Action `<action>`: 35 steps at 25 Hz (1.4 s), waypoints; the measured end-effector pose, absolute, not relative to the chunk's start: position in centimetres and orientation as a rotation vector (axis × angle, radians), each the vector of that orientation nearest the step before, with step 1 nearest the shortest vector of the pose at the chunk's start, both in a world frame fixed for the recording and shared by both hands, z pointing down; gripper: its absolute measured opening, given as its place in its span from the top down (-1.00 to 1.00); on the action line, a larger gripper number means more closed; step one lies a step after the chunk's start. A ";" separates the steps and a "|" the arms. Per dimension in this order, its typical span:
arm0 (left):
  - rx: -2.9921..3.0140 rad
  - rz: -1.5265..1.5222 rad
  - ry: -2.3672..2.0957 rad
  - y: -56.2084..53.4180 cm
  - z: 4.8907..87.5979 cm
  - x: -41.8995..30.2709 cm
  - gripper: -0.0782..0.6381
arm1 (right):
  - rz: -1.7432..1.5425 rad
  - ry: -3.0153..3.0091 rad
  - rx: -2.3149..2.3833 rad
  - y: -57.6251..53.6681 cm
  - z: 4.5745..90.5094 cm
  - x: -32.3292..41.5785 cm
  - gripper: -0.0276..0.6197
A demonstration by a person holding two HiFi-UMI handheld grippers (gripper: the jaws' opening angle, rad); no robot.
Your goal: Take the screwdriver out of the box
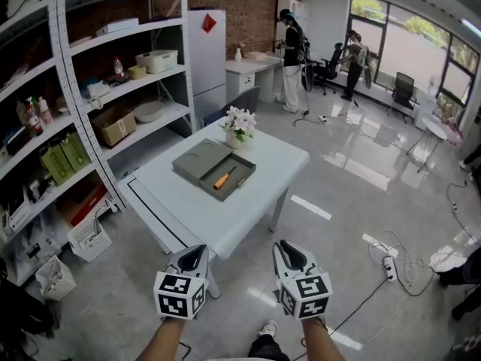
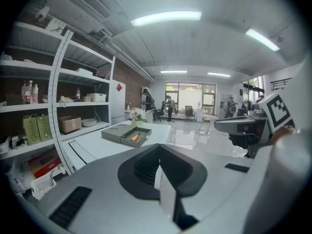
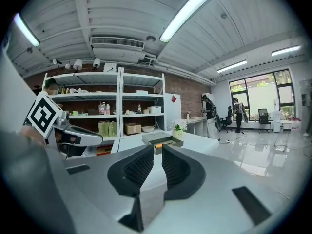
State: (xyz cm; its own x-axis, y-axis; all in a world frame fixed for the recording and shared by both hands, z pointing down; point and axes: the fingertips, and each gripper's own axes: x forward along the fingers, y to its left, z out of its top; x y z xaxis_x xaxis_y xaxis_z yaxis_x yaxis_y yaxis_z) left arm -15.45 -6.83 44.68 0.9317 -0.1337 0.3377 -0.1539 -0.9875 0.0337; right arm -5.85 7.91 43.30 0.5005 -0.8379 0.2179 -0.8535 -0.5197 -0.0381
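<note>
Left gripper (image 1: 193, 254) jaws together, empty; right gripper (image 1: 290, 251) jaws opening a crack, empty. Screwdriver (image 1: 224, 178) lies diagonally in box (image 1: 246, 172), orange handle toward us.

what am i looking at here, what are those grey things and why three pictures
A person, not a robot, holds a two-jaw gripper in each hand. The head view is from a camera on the person's head, looking down at the left gripper and right gripper. The other two are from cameras riding on each gripper, looking along its jaws. Ahead is a white table with an open grey box, an orange-handled screwdriver inside, and flowers. Nothing is held: the left jaws are together, the right jaws are opening, empty.
</note>
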 end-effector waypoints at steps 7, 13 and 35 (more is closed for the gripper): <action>3.005 0.553 -0.295 -7.2 45.0 -9.1 0.77 | 0.346 -1.567 2.604 6.8 43.6 0.6 0.70; 2.990 0.588 -0.352 -7.3 45.6 -4.8 0.77 | 0.366 -1.620 2.574 6.4 44.1 5.6 0.69; 2.891 0.575 -0.575 -12.7 47.8 1.7 0.77 | 0.348 -1.809 2.308 -0.4 45.5 14.0 0.57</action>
State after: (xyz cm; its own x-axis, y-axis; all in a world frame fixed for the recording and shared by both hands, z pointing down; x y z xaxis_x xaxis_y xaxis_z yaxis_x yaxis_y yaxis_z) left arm 1.73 -12.72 47.85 0.8542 -0.3402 0.3931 -0.3930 -0.9176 0.0598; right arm 13.99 -0.41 45.53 0.2286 -0.9272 0.2969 -0.9712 -0.2384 0.0031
